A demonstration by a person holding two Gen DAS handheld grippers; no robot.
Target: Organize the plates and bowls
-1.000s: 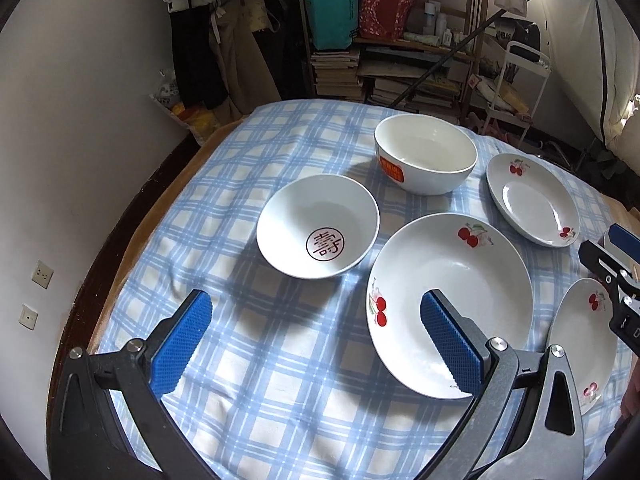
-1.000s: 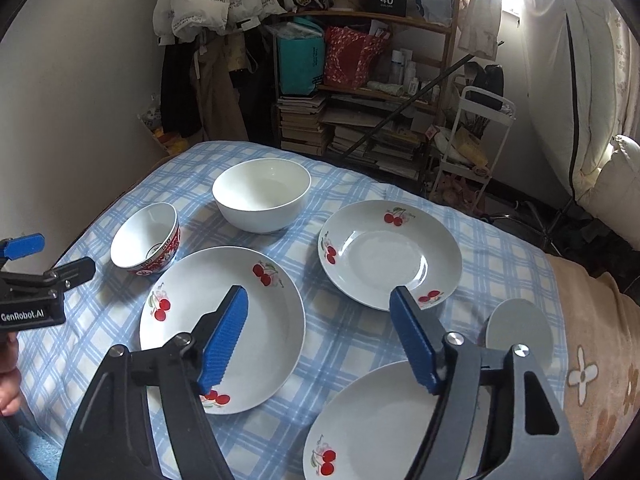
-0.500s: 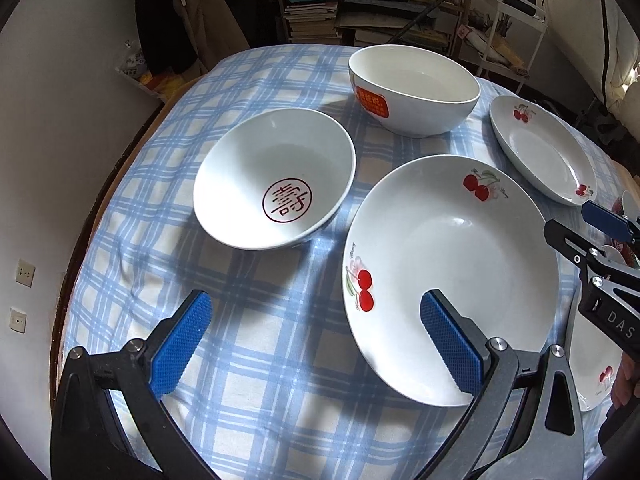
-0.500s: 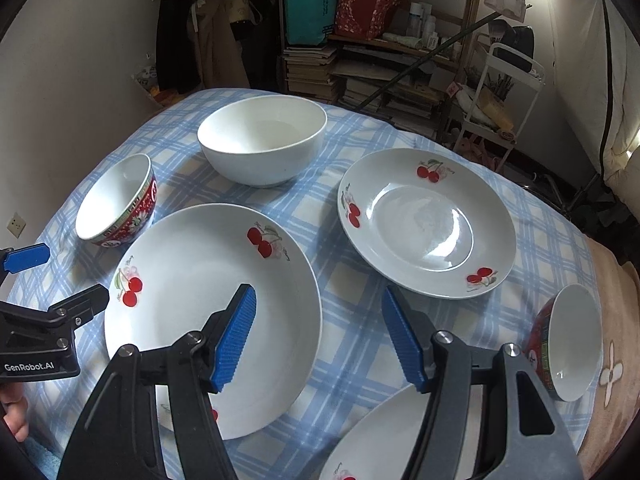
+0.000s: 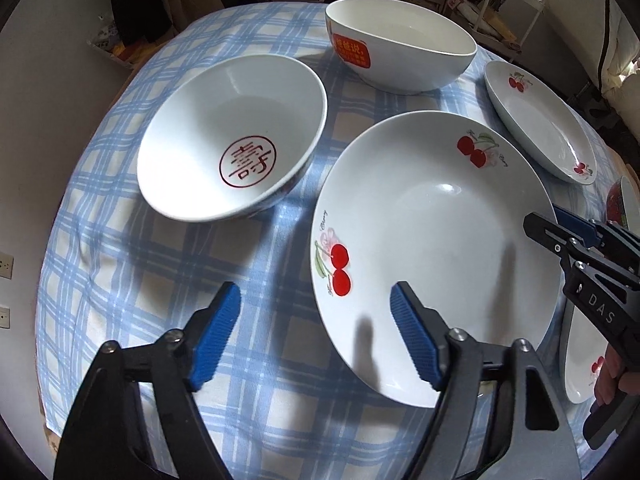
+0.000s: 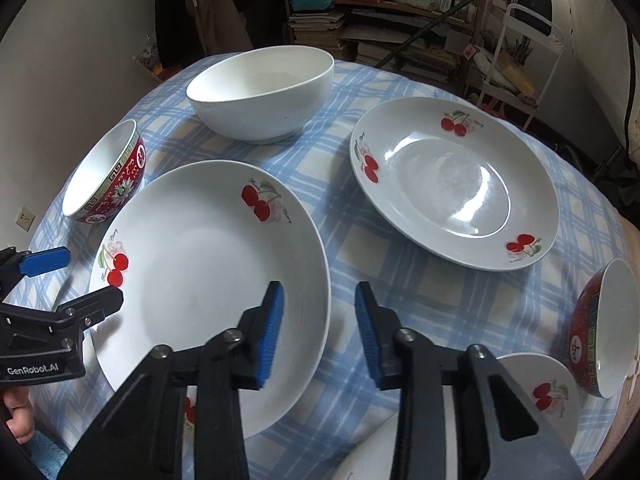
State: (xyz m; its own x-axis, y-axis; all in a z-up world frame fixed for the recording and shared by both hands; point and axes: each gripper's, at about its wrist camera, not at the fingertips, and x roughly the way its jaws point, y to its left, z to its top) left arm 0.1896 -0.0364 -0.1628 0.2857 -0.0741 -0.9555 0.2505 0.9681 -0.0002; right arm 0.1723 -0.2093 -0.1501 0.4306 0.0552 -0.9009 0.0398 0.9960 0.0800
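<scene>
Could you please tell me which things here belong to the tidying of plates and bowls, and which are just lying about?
Part of the job:
- large cherry plate
- second cherry plate
- small cherry plate
- plain white bowl
- two red patterned bowls

Just lying about:
- checked tablecloth
- bookshelf
- white trolley

Glossy ceramic plates point(image 6: 208, 264) & bowls point(image 5: 236, 148) on matt checked cloth point(image 5: 132, 288).

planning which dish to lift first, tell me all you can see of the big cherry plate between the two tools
The big cherry plate is a deep, glossy white ceramic dish with red cherry prints at its rim. It lies flat and empty on the blue checked tablecloth. The left tool and right tool each straddle its rim on opposite sides, their blue pads not yet pressing. No other dish touches it.
</scene>
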